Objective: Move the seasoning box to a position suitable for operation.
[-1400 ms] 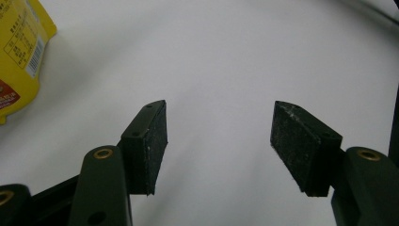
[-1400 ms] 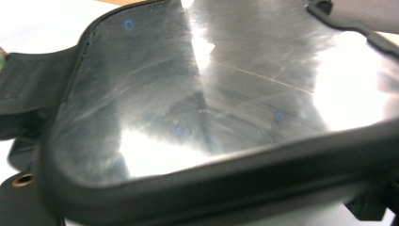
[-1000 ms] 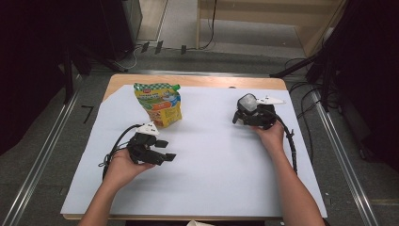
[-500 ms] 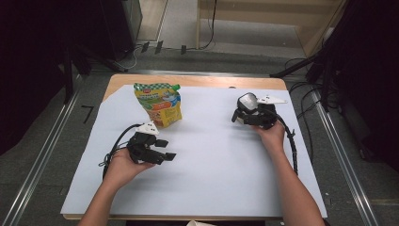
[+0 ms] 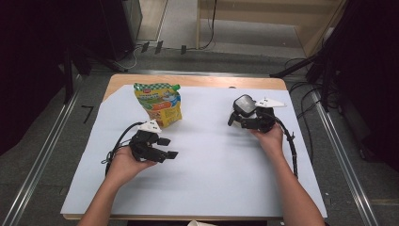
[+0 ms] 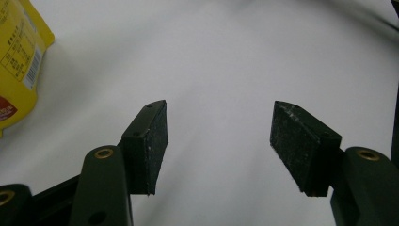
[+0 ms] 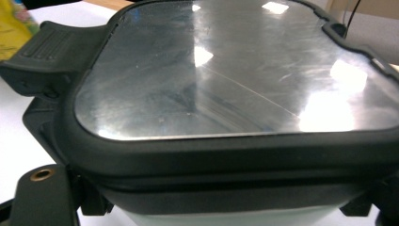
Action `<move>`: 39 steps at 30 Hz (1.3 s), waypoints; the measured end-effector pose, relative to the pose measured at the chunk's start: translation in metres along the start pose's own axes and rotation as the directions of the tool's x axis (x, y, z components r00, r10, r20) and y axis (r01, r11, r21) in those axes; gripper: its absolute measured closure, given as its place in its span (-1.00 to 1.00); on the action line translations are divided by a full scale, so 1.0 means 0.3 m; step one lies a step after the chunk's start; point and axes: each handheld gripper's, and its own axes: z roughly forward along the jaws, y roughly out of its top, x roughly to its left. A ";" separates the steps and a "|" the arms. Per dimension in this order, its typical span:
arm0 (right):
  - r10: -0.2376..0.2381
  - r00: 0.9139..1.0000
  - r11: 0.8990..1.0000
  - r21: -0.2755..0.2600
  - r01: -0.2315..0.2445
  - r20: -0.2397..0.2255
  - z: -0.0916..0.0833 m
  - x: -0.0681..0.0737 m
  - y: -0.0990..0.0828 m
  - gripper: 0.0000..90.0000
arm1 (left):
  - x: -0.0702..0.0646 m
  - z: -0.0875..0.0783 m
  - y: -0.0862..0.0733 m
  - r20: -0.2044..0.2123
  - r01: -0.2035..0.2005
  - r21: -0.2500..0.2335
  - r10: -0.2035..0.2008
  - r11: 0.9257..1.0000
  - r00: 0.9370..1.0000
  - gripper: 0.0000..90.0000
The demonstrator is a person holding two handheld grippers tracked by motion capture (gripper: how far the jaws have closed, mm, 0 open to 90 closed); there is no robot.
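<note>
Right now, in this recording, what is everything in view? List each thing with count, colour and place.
Snack pouch: one, yellow and green, standing at the table's far left, beyond the left gripper.
Lidded container: one, black rim with a clear, shiny lid, between the right gripper's jaws at the table's far right.
Table cover: one, white, spread over most of the tabletop.
Table: one, wooden, its far edge bare beyond the cover.
Floor cables: several, black, on the floor beyond the table.
Left gripper: one, black, jaws open with nothing between them, over the near left of the cover.
Right gripper: one, black, jaws around the container.
Forearms: two, coming in from the bottom edge.
</note>
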 end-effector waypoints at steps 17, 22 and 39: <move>-0.054 0.992 0.998 0.009 0.055 -0.112 -0.089 0.140 -0.032 -0.65 | 0.011 0.033 0.041 0.028 -0.014 -0.005 0.014 1.000 1.000 -0.15; -0.057 0.990 0.998 0.019 0.060 -0.129 -0.113 0.178 -0.048 -0.65 | 0.008 0.050 0.053 0.031 -0.020 0.003 0.020 1.000 0.999 -0.15; -0.132 0.962 0.985 0.080 0.156 -0.241 -0.058 0.368 -0.097 -0.65 | 0.011 0.059 0.057 0.036 -0.021 0.003 0.021 1.000 0.999 -0.14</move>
